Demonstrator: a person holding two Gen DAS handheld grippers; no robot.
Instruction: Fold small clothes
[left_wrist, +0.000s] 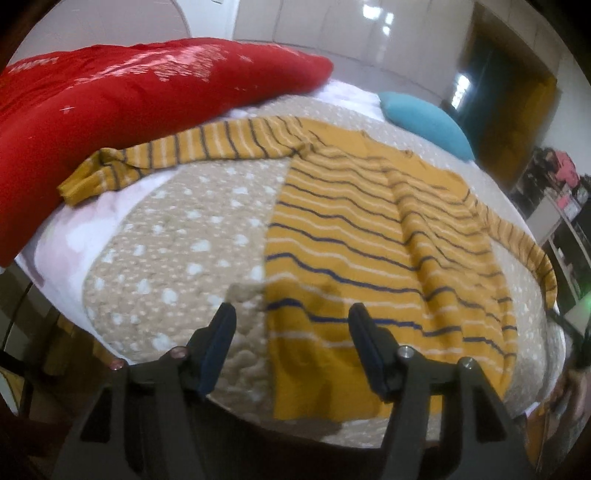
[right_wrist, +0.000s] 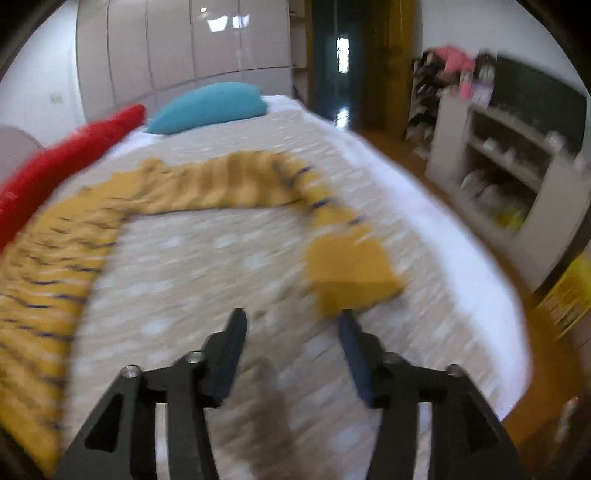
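- Your right gripper (right_wrist: 291, 321) hangs with jaws spread and empty; the plain mustard cuff (right_wrist: 347, 269) sits just beyond its right finger — the nearer grab.
- Your left gripper (left_wrist: 291, 317) gapes empty over the hem of the mustard knit sweater with navy and white stripes (left_wrist: 369, 236); it lies flat on the beige dotted quilt (left_wrist: 177, 236), sleeves spread sideways.

From my end the striped sweater (left_wrist: 351, 236) reads as soft matt knit, slightly rumpled. The bedspread (left_wrist: 177, 236) under it looks like quilted, bumpy cloth. Red pillow (left_wrist: 110, 96) and teal pillow (right_wrist: 210, 105) are smooth fabric. Wardrobe doors (right_wrist: 192, 44) are properly glossy. Both sets of jaws look like matt black plastic with shiny metal screws.
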